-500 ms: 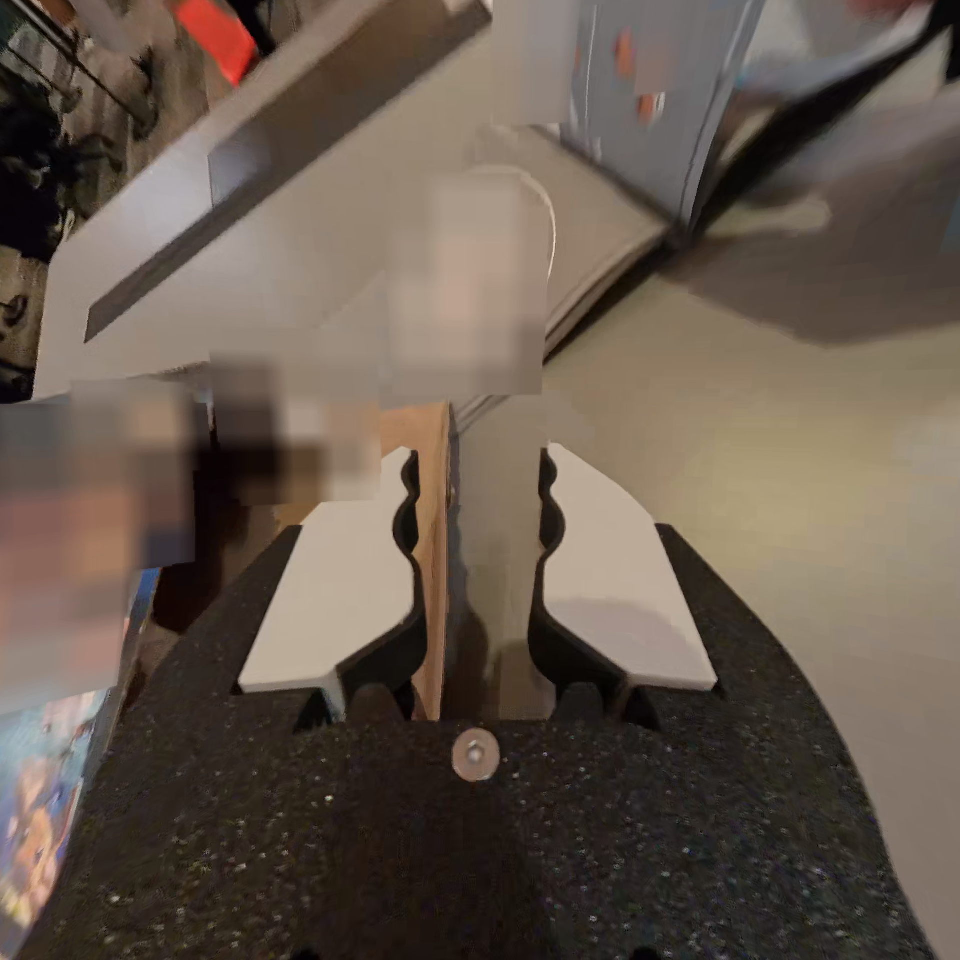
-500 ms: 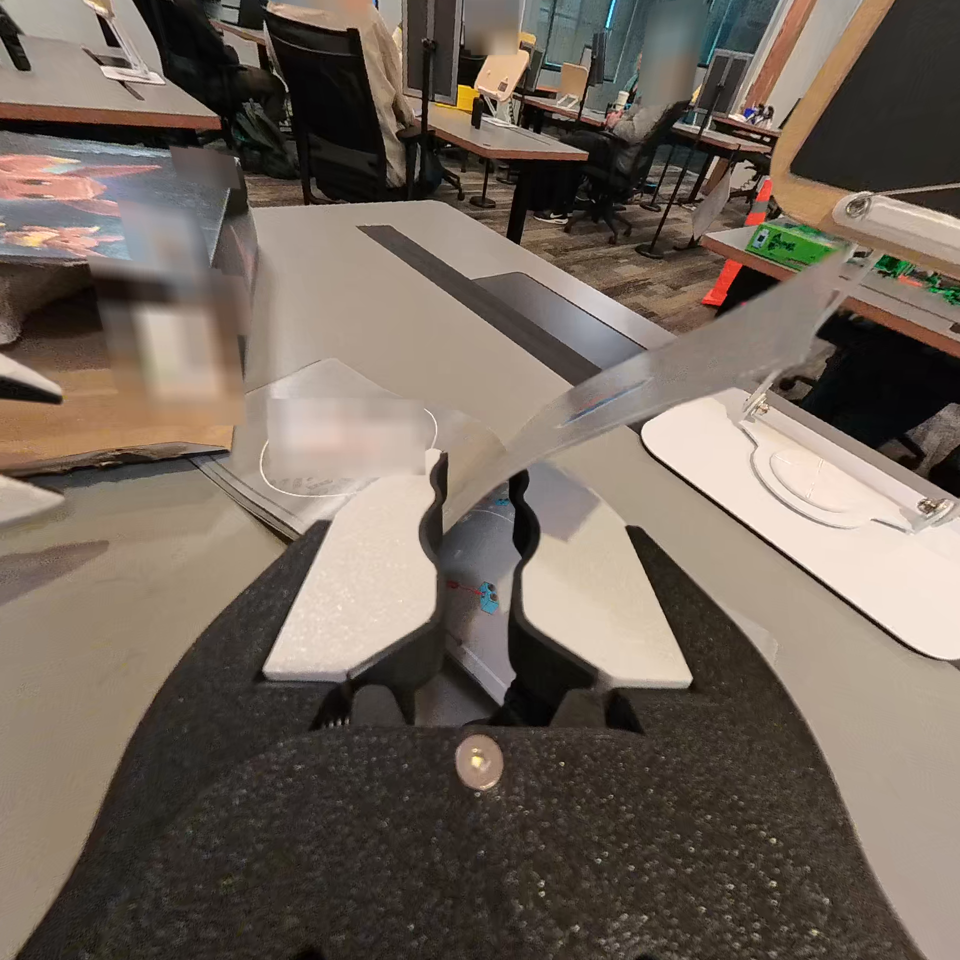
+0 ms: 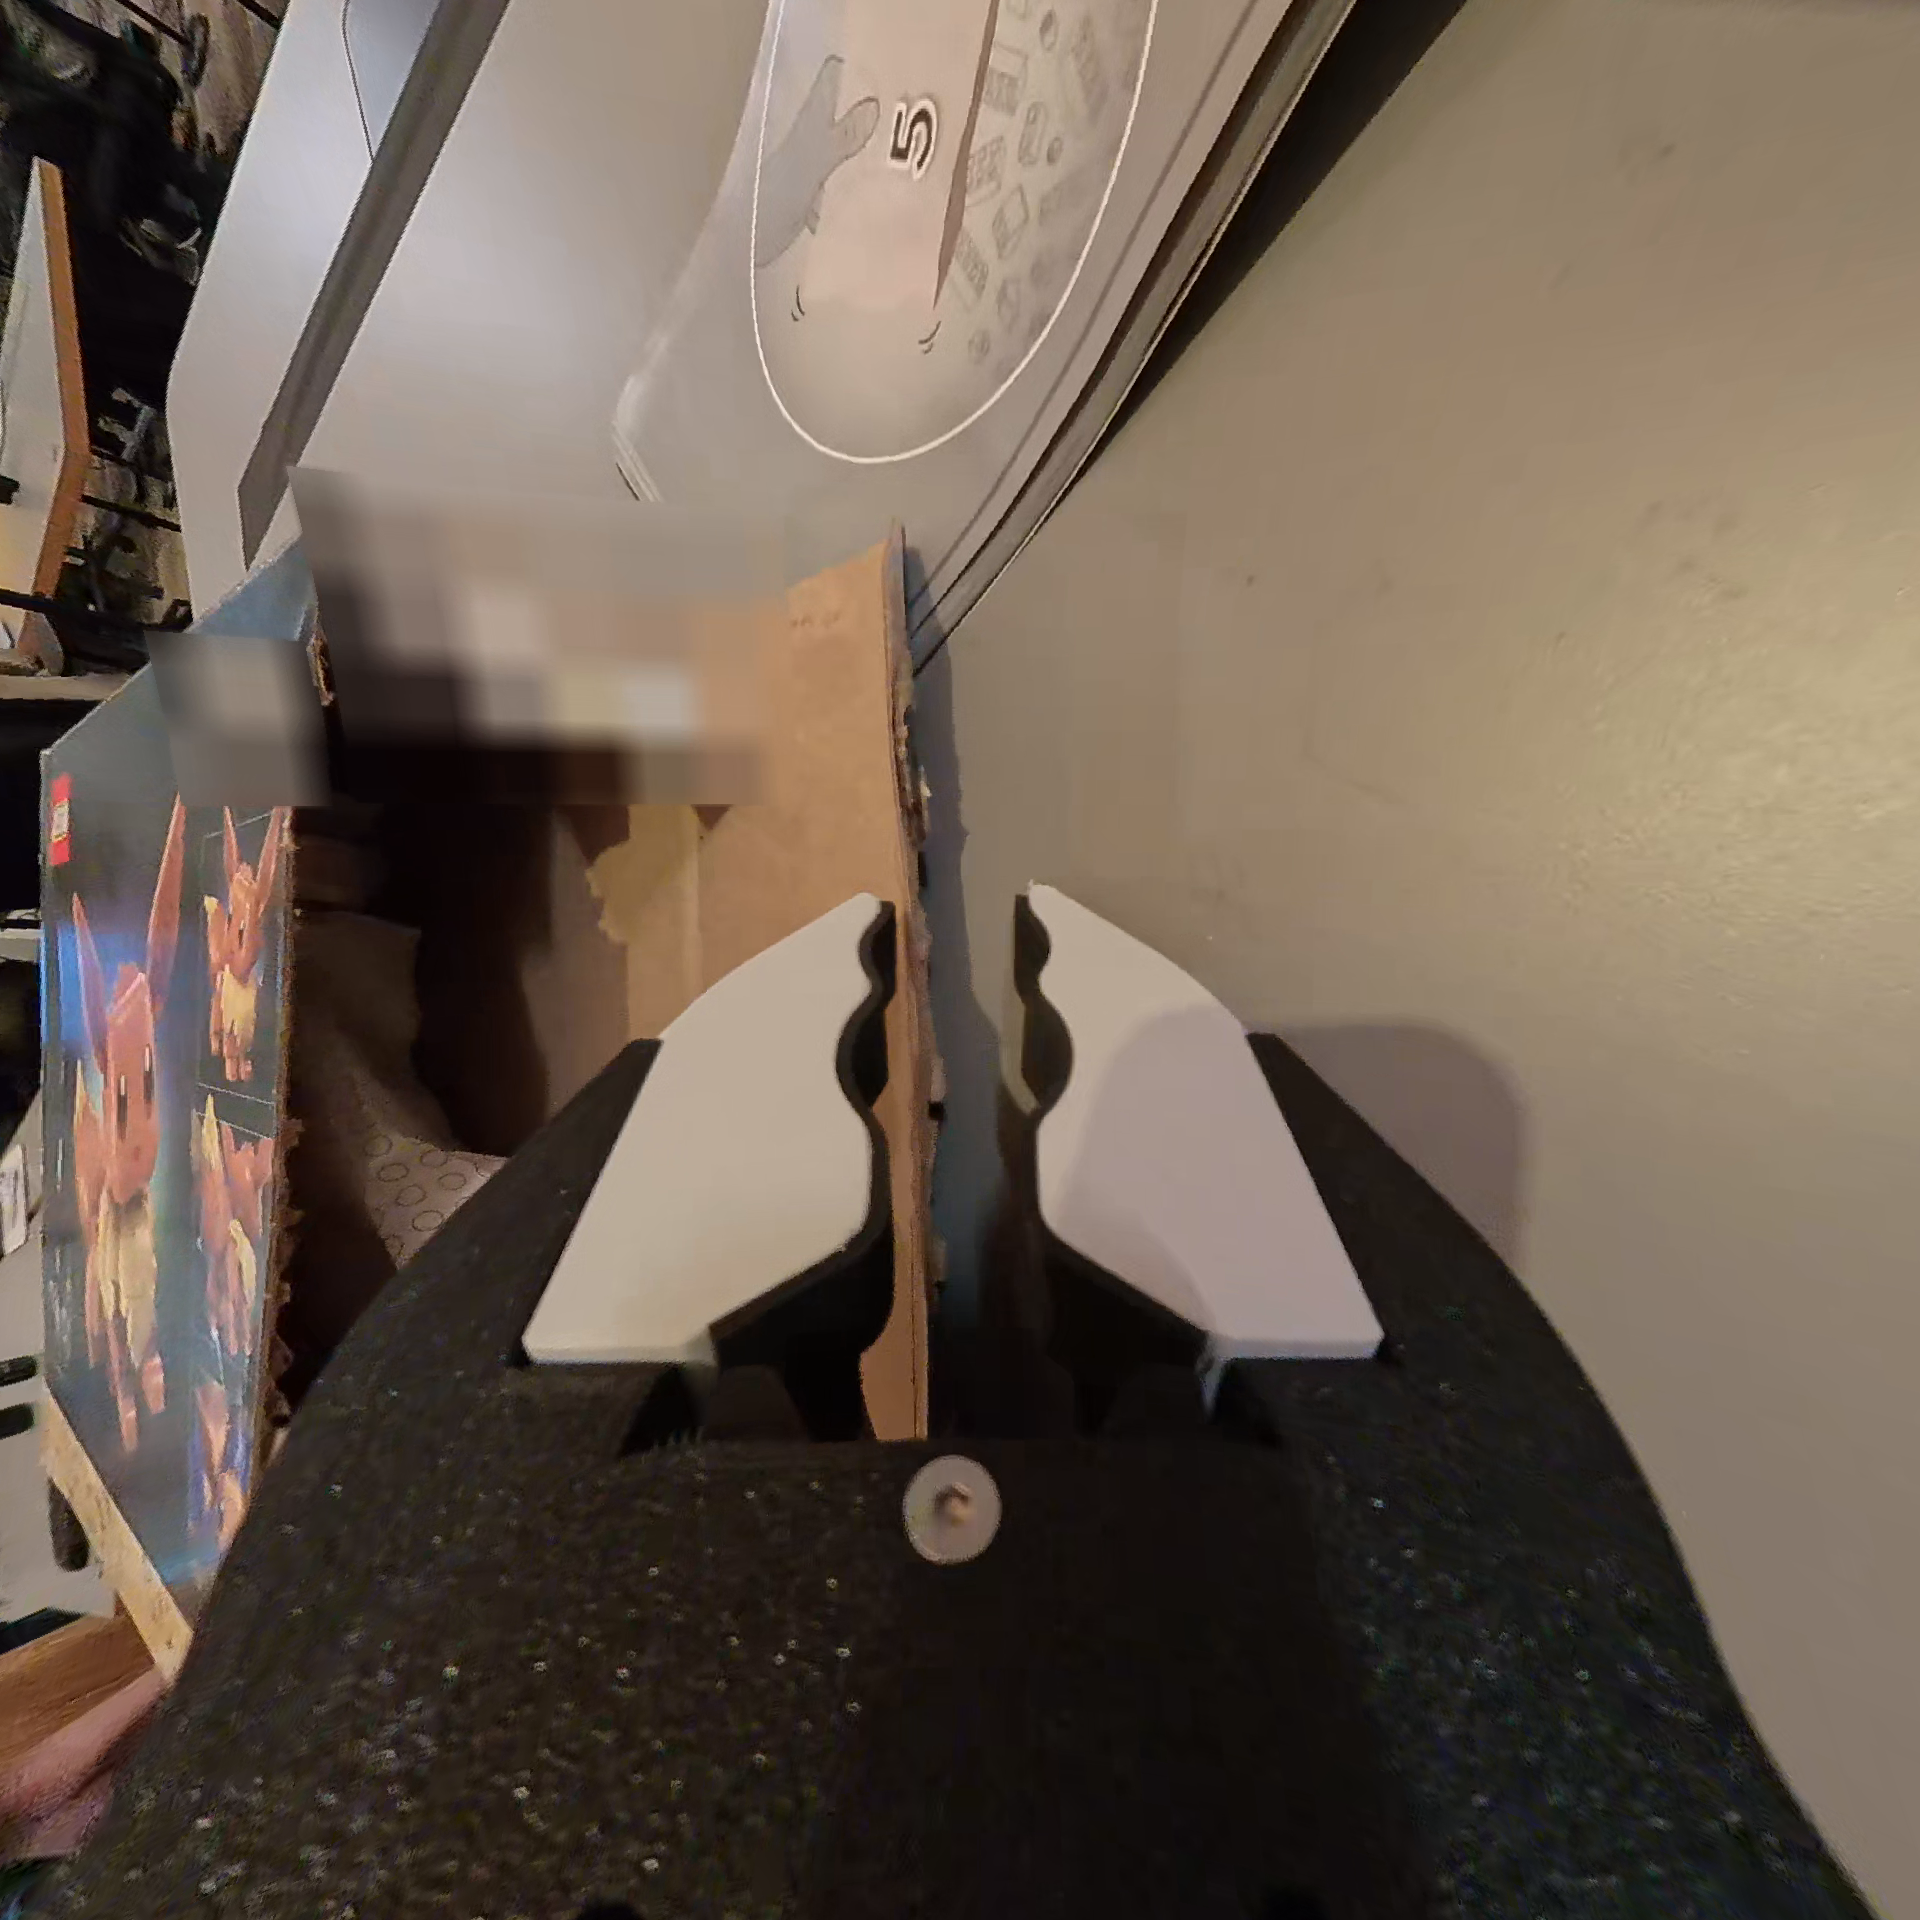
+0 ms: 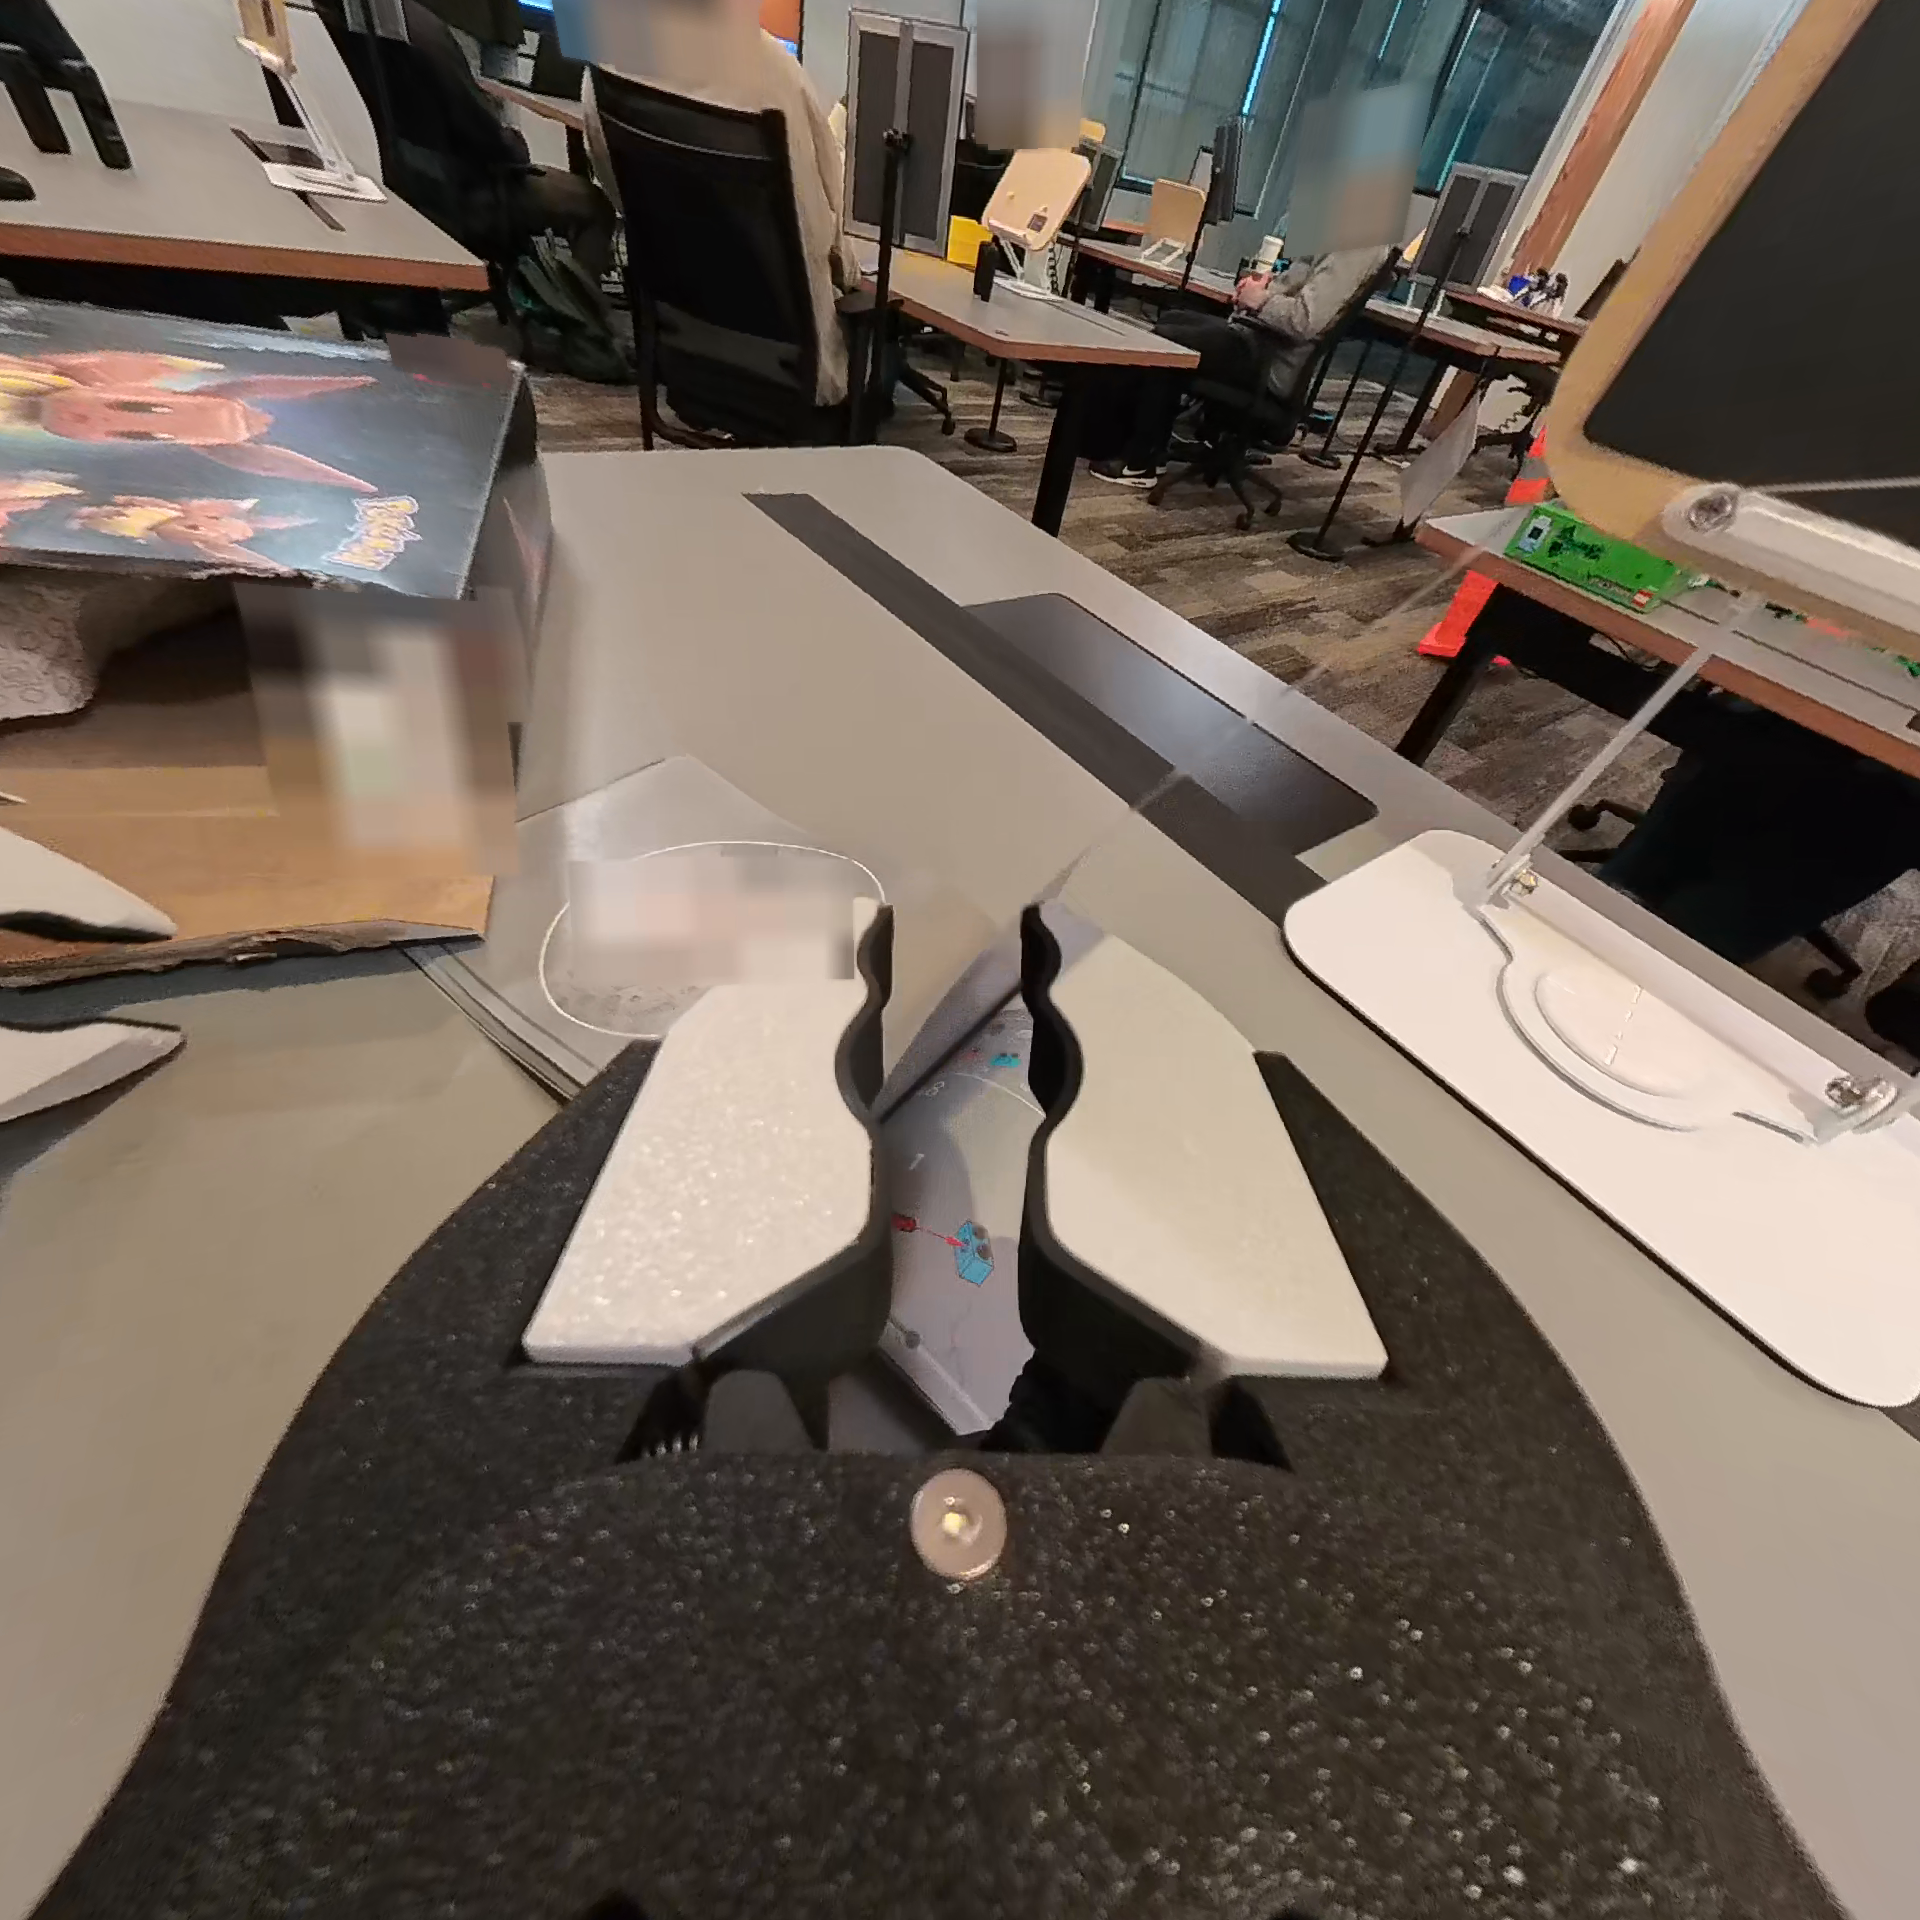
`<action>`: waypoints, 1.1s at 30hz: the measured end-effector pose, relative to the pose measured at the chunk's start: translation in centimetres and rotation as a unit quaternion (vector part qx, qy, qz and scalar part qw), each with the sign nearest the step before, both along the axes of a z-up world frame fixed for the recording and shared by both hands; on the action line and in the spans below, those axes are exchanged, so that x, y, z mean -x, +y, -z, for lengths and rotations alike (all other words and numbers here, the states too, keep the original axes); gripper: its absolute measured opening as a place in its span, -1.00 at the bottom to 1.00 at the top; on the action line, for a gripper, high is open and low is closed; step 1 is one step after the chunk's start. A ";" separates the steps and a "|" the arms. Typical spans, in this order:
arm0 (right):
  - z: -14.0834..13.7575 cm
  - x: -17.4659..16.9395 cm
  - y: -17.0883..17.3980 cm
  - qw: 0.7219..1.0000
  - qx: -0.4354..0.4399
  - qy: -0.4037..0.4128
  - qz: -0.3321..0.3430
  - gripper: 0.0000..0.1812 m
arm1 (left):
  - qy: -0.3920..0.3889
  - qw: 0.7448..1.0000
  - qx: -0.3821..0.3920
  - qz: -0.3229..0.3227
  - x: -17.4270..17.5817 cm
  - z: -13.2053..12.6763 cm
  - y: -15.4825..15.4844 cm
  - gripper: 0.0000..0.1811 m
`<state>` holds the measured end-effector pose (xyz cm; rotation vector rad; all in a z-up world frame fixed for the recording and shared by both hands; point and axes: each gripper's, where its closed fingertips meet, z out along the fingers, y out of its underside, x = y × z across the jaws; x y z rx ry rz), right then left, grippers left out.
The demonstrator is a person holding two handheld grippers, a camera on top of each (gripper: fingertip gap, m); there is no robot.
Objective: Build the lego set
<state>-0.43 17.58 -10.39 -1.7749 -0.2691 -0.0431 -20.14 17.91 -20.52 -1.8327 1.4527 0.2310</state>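
Both grippers are hovering low over the table (image 4: 727, 644): left gripper (image 3: 954, 914) straddling the box flap (image 3: 894, 1039) unclenched, right gripper (image 4: 954, 935) released above the booklet (image 4: 956, 1226).

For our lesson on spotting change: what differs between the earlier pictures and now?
The left gripper has narrowed around the cardboard flap of the box, one finger against it, the other apart. The lifted page between the right gripper fingers has swung up, now edge-on and blurred. Box and booklet stay on the table.

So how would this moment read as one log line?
left gripper open astride box flap | right gripper open over booklet
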 end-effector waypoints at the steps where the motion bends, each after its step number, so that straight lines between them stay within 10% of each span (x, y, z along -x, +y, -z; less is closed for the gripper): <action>1: -0.1 0.1 0.0 1.000 -0.001 -0.002 -0.002 -0.74 | 0.001 1.000 -0.001 0.001 0.0 0.1 0.1 -0.80; 17: 0.3 3.6 0.8 0.996 0.042 -0.018 -0.081 -0.74 | -0.059 0.997 0.047 -0.005 0.3 -2.0 1.4 -0.99; 33: 6.4 9.3 0.6 0.958 0.216 -0.047 -0.183 -0.65 | -0.143 0.987 0.068 -0.017 3.5 -8.1 2.4 -0.98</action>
